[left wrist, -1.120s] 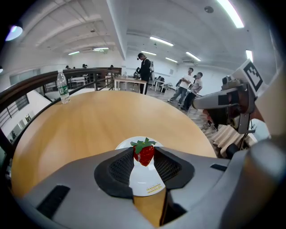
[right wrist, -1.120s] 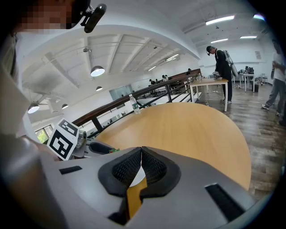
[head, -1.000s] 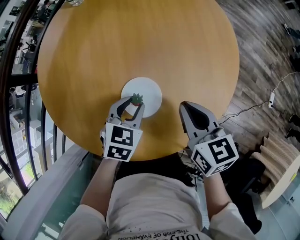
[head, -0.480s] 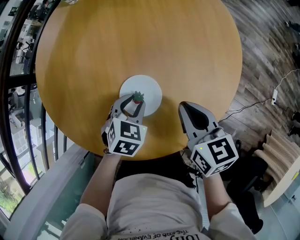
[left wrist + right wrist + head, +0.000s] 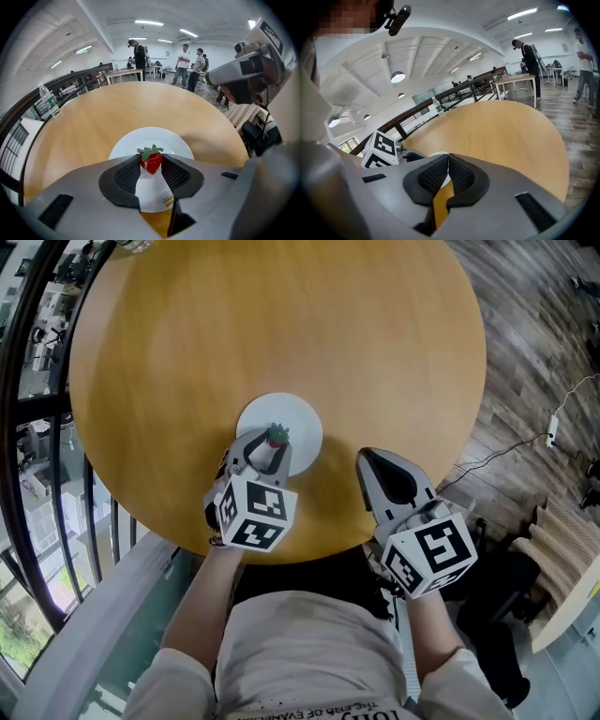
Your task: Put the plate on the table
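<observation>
A white plate (image 5: 292, 420) lies flat on the round wooden table (image 5: 281, 324), near its front edge. My left gripper (image 5: 271, 441) hangs over the plate's near rim, shut on a small red strawberry (image 5: 277, 436) with a green leafy top. In the left gripper view the strawberry (image 5: 151, 160) sits pinched between the two black pads, with the plate (image 5: 136, 141) just beyond it. My right gripper (image 5: 367, 457) rests to the right of the plate over the table's front edge, shut with nothing in it; its pads meet at the tips (image 5: 447, 157).
A water bottle (image 5: 49, 101) stands at the table's far left edge, beside a dark railing (image 5: 28, 381). Wooden floor with a white cable (image 5: 511, 454) lies to the right. Several people stand by desks far behind the table (image 5: 187, 63).
My left gripper has shifted slightly forward and turned a little, the strawberry still in it over the plate's near rim. The right gripper has barely moved.
</observation>
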Available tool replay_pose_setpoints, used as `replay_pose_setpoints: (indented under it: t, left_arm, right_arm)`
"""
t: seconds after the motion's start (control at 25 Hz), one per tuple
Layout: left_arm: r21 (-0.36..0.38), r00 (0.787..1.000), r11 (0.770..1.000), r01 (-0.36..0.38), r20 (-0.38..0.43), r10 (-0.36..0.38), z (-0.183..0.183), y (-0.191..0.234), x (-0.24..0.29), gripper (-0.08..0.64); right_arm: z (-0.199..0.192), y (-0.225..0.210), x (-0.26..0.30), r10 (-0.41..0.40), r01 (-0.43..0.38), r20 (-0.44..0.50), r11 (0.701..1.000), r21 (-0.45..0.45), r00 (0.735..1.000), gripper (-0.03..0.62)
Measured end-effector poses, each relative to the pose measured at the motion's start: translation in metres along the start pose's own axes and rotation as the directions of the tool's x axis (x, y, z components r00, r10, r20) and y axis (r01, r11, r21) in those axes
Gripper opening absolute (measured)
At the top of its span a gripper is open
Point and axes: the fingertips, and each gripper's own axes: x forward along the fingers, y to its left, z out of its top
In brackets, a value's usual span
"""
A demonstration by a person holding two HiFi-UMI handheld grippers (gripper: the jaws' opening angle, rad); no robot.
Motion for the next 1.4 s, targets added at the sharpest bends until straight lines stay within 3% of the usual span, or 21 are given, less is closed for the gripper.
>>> replay_pose_setpoints:
  t: [0.64,1.4]
  left_arm:
    - [-0.015,0.999,1.0,0.017,-0.036,-0.018,-0.006,-0.002,0.012,0.156]
    - [-0.034,0.999,0.999,0.041,-0.025,-0.041,-0.004,-0.002,0.004,0.193]
  right_arm:
    - [-0.004,-0.002,0.002,0.01,-0.01,-0.007,1.0,0.013,1.0,0.026]
    - [0.003,0.0,0.002,0.013,-0.013,0.001,1.0,0.009,1.0,0.026]
